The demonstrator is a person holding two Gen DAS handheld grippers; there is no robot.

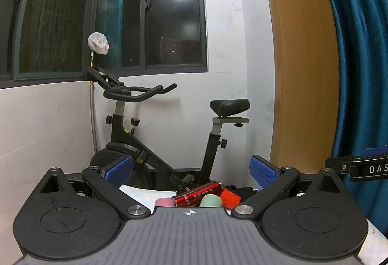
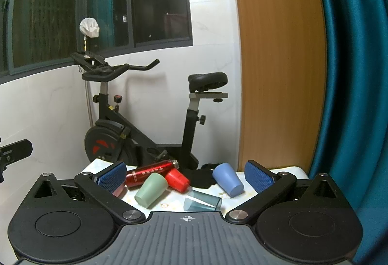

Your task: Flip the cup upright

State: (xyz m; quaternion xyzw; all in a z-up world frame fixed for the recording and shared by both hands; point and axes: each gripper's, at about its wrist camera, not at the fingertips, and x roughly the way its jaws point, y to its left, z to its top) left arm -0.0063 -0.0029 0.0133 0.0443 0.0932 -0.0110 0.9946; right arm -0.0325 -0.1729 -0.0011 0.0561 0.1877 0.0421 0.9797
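Several cups lie on their sides on a small white table (image 2: 286, 171): a green cup (image 2: 150, 190), a red cup (image 2: 178, 180), a blue cup (image 2: 228, 179), a clear teal cup (image 2: 202, 202) and a pink cup (image 2: 118, 191) half hidden behind my finger. My right gripper (image 2: 186, 175) is open and empty, held above and before them. My left gripper (image 1: 191, 170) is open and empty; below it the pink cup (image 1: 165, 202), green cup (image 1: 211, 201) and red cup (image 1: 230, 197) peek over its body.
A red metal bottle (image 2: 150, 173) lies among the cups, also in the left view (image 1: 198, 193). A black cloth (image 2: 202, 176) lies behind. An exercise bike (image 2: 135, 129) stands past the table. A wooden panel (image 2: 278, 59) and a teal curtain (image 2: 351, 71) are at right.
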